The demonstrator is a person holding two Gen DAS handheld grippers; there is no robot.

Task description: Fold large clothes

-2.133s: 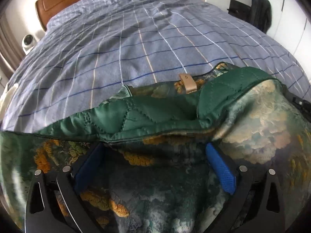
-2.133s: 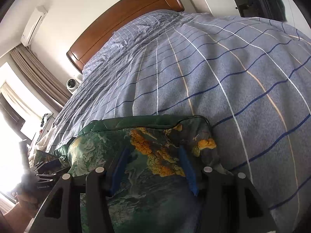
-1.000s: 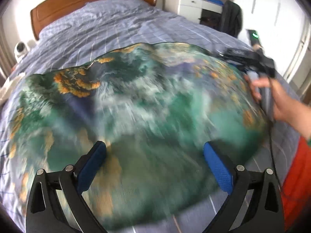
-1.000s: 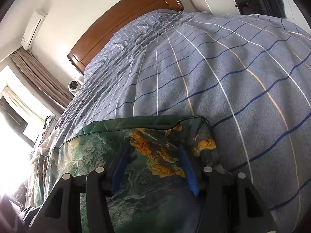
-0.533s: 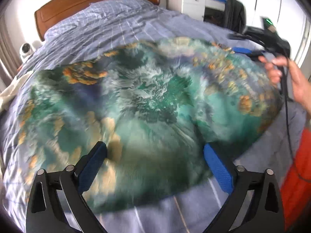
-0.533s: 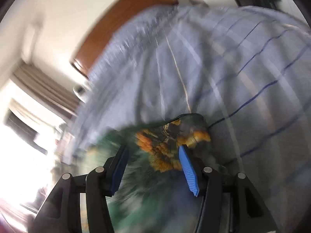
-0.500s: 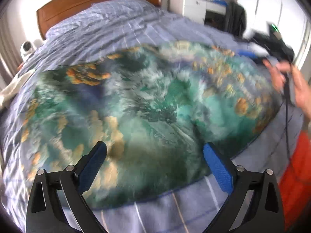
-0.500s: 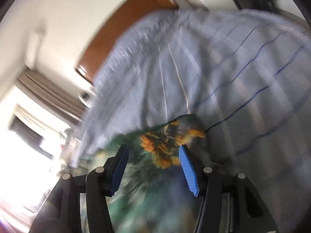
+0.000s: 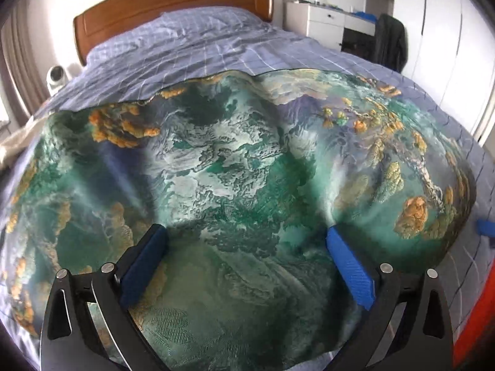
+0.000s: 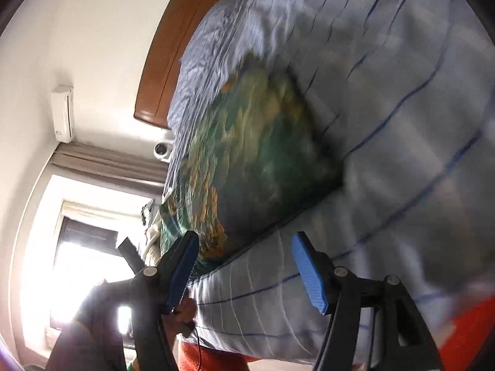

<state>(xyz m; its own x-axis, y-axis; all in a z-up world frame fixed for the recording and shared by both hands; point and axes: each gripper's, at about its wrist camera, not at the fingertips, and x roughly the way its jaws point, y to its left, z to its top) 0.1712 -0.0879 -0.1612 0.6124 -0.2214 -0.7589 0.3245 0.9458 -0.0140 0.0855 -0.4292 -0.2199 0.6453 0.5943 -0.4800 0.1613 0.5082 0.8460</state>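
Note:
A large green garment with orange and white landscape print lies spread flat on the blue checked bed. My left gripper is open above the garment's near edge and holds nothing. In the right wrist view the same garment lies on the bed, seen tilted and blurred. My right gripper is open and empty, off the garment's near corner. A blue pad of the right gripper shows at the right edge of the left wrist view.
A wooden headboard stands at the far end of the bed. A white cabinet and a dark garment on a chair stand at the far right. A window with curtains is on the left side.
The folded garment has been flung open and now lies flat across the bed. My right gripper has let go of its corner, pulled back and rolled sideways. My left gripper stays open.

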